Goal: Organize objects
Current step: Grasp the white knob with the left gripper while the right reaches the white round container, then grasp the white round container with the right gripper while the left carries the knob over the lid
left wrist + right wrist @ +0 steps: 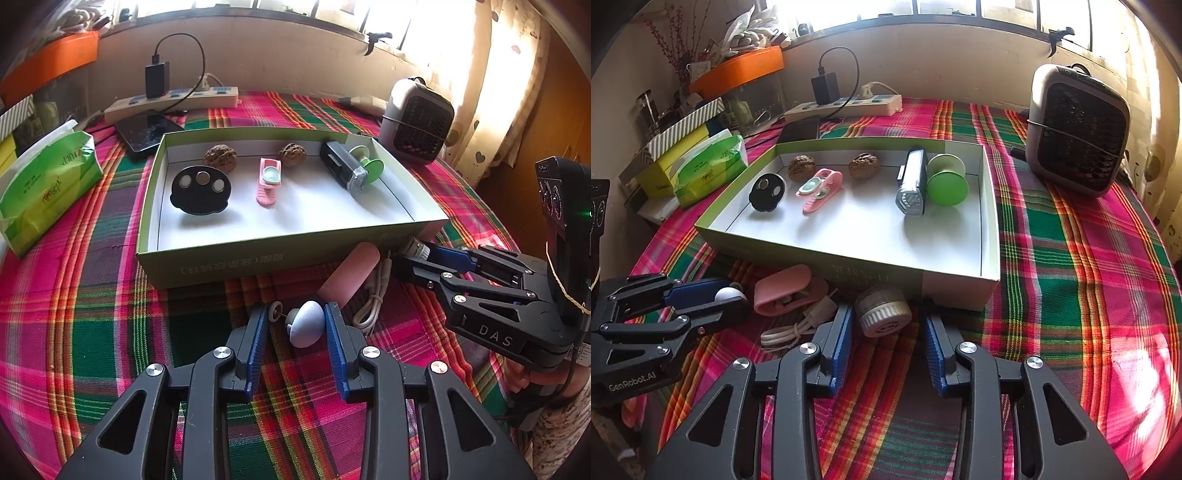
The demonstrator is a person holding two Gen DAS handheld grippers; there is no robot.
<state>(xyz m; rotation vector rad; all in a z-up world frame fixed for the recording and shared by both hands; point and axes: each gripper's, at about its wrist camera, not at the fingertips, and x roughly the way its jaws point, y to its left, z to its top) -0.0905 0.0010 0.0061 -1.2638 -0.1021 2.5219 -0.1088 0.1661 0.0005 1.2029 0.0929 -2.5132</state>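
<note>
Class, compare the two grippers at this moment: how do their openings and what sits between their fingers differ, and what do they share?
The left gripper brackets a pale bluish mushroom-shaped knob, close to both fingers; the right gripper has a round ribbed white cap near only its left finger, with a wide gap beside it. The left gripper is farther from the green box than the right. Both are open, low over the plaid cloth, with blue pads.

I see woven plaid cloth (1071,258) under a matt cardboard box (258,254). Inside the box, two rough, wrinkled walnuts (220,158) lie beside a glossy pink plastic clip (267,181). In front of the box lie a smooth matt pebble-like knob (306,325) and a ribbed plastic cap (882,312). My grippers' pads (258,347) look like ridged blue rubber.
</note>
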